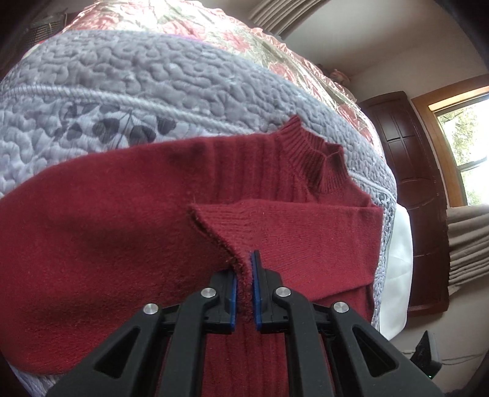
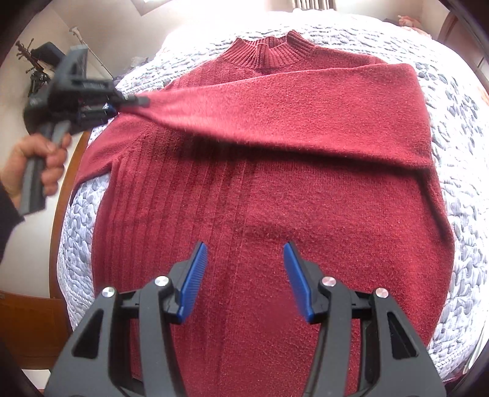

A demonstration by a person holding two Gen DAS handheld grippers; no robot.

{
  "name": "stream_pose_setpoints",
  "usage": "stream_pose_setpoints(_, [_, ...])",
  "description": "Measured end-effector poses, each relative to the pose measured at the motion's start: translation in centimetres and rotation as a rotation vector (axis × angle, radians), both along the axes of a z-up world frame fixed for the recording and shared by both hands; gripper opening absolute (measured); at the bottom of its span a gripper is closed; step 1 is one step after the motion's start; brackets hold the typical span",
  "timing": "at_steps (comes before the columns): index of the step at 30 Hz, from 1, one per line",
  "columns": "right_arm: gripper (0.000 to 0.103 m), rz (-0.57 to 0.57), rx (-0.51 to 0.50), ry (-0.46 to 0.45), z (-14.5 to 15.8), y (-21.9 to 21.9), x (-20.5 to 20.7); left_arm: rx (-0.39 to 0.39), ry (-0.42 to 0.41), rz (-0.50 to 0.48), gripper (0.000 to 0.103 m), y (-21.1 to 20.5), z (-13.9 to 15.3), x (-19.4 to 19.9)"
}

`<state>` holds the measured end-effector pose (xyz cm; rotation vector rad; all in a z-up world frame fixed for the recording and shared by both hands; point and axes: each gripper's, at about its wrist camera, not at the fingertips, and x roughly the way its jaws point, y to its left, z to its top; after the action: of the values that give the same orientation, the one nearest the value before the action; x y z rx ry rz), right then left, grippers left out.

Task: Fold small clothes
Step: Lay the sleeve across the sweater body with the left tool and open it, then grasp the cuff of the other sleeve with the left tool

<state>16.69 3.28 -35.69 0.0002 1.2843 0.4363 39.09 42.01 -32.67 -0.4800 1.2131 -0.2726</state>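
Note:
A dark red knitted sweater (image 2: 259,198) lies flat on the bed, its ribbed collar (image 2: 269,50) at the far end. One sleeve (image 2: 290,116) is stretched across the chest from the right side to the left. My left gripper (image 1: 244,268) is shut on that sleeve's cuff (image 1: 226,226); in the right wrist view the left gripper (image 2: 134,100) shows at the sweater's left edge, held in a hand (image 2: 36,162). My right gripper (image 2: 246,259) hovers open over the lower middle of the sweater with nothing between its fingers.
A grey quilted bedspread (image 1: 128,91) covers the bed, with a floral blanket (image 1: 214,24) beyond it. A dark wooden cabinet (image 1: 415,183) and a window (image 1: 467,146) stand to the right. The wooden bed frame (image 2: 61,189) runs along the left.

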Motion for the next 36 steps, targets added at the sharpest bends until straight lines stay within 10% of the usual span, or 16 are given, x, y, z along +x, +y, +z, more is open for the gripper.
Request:
stream_pose_setpoints(7, [0.052, 0.012, -0.012, 0.007, -0.3, 0.0, 0.0, 0.011, 0.105, 0.048, 0.019, 1.3, -4.0, -0.5])
stream_pose_setpoints(11, [0.053, 0.001, -0.007, -0.004, 0.1, -0.2, 0.3, 0.073, 0.049, 0.120, 0.038, 1.9, -1.3, -1.9])
stream_pose_setpoints(16, [0.053, 0.011, -0.003, -0.005, 0.1, 0.3, 0.6, -0.027, -0.037, 0.094, 0.064, -0.3, 0.8, -1.8])
stream_pose_setpoints(23, [0.054, 0.019, -0.003, -0.022, 1.2, 0.5, 0.3, -0.096, 0.078, 0.123, 0.065, -0.5, -4.1, 0.1])
stream_pose_setpoints(29, [0.054, 0.044, -0.033, -0.029, 2.1, 0.8, 0.7, -0.156, 0.037, 0.175, 0.075, 1.8, -1.4, -2.1])
stream_pose_setpoints(36, [0.059, 0.120, -0.031, -0.059, 4.1, 4.1, 1.5, -0.261, -0.100, 0.539, 0.091, 14.0, 2.2, -12.7])
